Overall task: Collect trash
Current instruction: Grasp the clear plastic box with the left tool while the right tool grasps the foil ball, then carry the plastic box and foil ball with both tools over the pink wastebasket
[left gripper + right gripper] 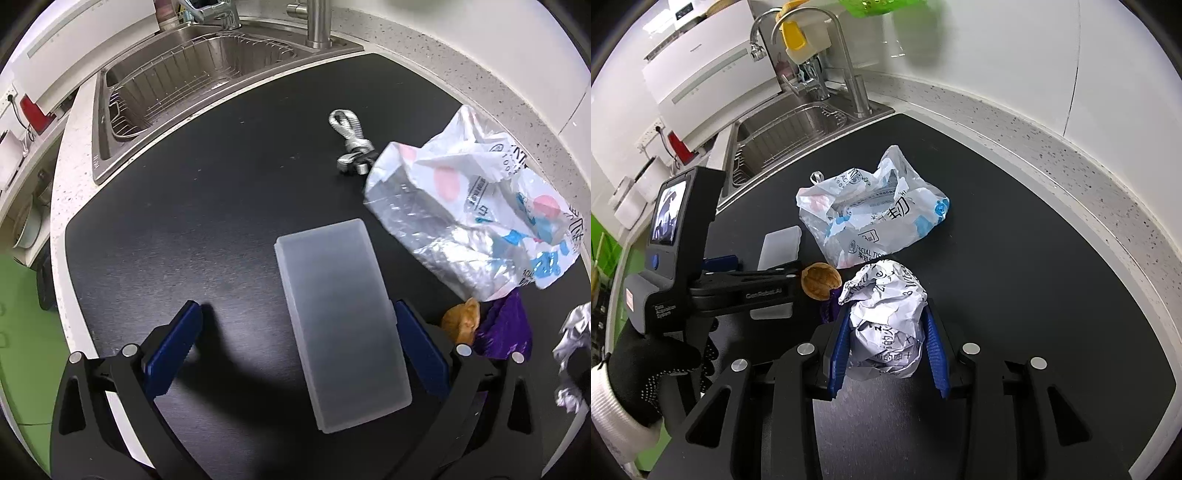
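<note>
While the right tool (889, 345) pinches the crumpled paper ball (886, 317) at lower centre of its view, we see only there the walnut shell (820, 280). Left tool (295, 347), spread around the frosted plastic box (341, 317), alone shows the knotted cord (351, 142), upper right.

Open black worktop (207, 206) left of the frosted plastic box (343, 314) toward the sink (192, 74): free passage there. Right side crowded: tissue bag (871, 214), walnut shell (820, 280), purple wrapper (506, 325) and crumpled paper ball (886, 317) sit close together, left hand-held gripper (746, 284) just beside them. Far right worktop toward the speckled edge is bare.
</note>
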